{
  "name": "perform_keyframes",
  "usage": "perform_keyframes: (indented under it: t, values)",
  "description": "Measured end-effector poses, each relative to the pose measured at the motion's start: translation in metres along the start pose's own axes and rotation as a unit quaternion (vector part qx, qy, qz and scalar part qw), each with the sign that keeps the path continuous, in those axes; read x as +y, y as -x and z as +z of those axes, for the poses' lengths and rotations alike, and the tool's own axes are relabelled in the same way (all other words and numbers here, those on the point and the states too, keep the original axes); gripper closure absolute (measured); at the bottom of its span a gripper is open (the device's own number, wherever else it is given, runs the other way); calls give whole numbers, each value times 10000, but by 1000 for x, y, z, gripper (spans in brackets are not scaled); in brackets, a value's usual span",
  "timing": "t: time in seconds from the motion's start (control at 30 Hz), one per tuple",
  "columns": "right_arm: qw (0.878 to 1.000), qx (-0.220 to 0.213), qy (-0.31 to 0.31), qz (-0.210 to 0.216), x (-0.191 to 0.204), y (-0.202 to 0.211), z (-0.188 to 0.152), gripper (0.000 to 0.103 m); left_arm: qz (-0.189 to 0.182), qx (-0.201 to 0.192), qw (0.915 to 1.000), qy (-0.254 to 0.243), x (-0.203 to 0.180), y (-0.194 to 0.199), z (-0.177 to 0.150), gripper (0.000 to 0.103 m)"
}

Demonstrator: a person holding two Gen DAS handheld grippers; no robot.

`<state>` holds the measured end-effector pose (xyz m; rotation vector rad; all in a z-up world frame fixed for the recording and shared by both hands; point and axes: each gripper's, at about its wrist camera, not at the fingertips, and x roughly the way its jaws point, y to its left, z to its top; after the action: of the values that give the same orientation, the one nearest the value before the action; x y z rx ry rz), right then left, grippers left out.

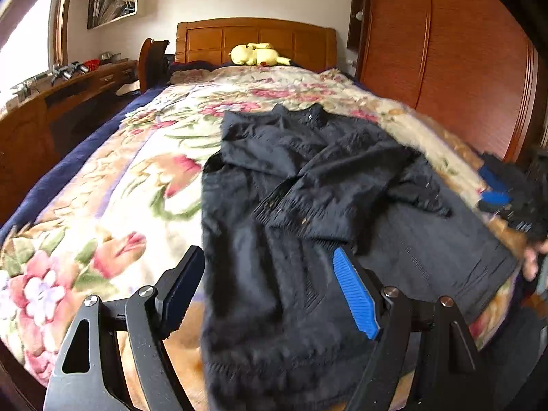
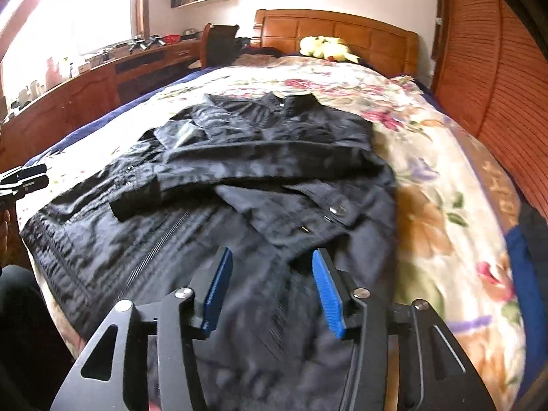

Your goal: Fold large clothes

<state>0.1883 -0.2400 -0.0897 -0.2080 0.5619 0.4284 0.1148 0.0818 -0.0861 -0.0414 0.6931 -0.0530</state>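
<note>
Landmark: we place everything against the bed [image 1: 102,157], which wears a floral quilt [image 2: 428,178].
Jacket [image 1: 308,188]: we see a dark jacket lying flat along the middle of the bed, collar toward the headboard [image 1: 257,39], hem toward us at the foot.
Sleeves: both are folded across the chest; one cuff with a snap [image 2: 337,209] lies on top, and the zipper [image 2: 154,250] runs down the lower front.
Left gripper [image 1: 270,284]: we hold it over the foot of the bed, jaws wide apart. One finger is above the quilt just beside the jacket's edge, the other above the dark cloth. Nothing is pinched between them.
Right gripper [image 2: 270,291]: we hold it over the hem end of the jacket, jaws apart, with jacket cloth showing in the gap below. We cannot tell whether the pads touch the cloth; they do not clamp it.
Right gripper from the left view [image 1: 503,191]: at the bed's right edge, blurred, beside the jacket's corner.
Plush [image 1: 258,54]: a yellow toy at the head of the bed, against the headboard.
Desk [image 1: 68,85]: left of the bed, under the window.
Wardrobe [image 1: 445,51]: right of the bed.
</note>
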Motion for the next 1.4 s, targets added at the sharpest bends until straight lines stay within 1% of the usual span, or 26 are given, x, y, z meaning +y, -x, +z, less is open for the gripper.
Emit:
perform_keyframes:
  t: [0.1, 0.2, 0.3, 0.33, 0.37, 0.4, 0.47, 0.53, 0.57, 0.63, 0.87, 1.03, 1.13, 1.23, 1.4]
  values:
    - [9998, 102, 34, -172, -5, 12, -13, 51, 48, 118, 9999, 43, 8, 1, -11, 25]
    - [9993, 197, 33, -315, -10, 23, -30, 51, 205, 194, 9996, 69, 17, 3, -21, 25]
    - [9986, 353, -17, -403, -14, 25, -45, 51, 271, 259, 9992, 131, 27, 8, -33, 25]
    - [9982, 425, -53, -428, -16, 24, -49, 51, 291, 273, 9991, 133, 30, 9, -37, 26]
    - [9977, 491, -87, -452, -17, 21, -51, 51, 317, 300, 9990, 136, 32, 9, -41, 31]
    - [9972, 555, -144, -472, -19, 19, -56, 51, 329, 341, 9988, 142, 34, 9, -44, 33]
    - [9965, 637, -277, -456, -26, 16, -61, 51, 290, 413, 9986, 150, 37, 9, -51, 43]
    - [9959, 686, -415, -423, -30, 17, -67, 51, 248, 464, 9985, 164, 39, 9, -58, 50]
    - [9957, 693, -473, -399, -32, 16, -67, 51, 203, 479, 9985, 185, 40, 9, -60, 51]
    - [9953, 697, -572, -342, -34, 16, -69, 51, 140, 496, 9985, 205, 40, 9, -64, 52]
    - [9953, 698, -646, -180, -35, 13, -81, 51, 99, 571, 9981, 220, 37, 8, -71, 52]
    - [9957, 658, -623, -171, -34, 11, -86, 51, 82, 560, 9981, 262, 38, 11, -75, 52]
    - [9953, 630, -726, -120, -37, 9, -88, 51, 56, 544, 9981, 283, 37, 13, -78, 52]
    - [9952, 630, -739, -77, -35, 9, -91, 51, -48, 542, 9980, 317, 36, 14, -80, 58]
    - [9956, 679, -642, -42, -32, 9, -90, 51, -177, 549, 9976, 391, 35, 17, -83, 66]
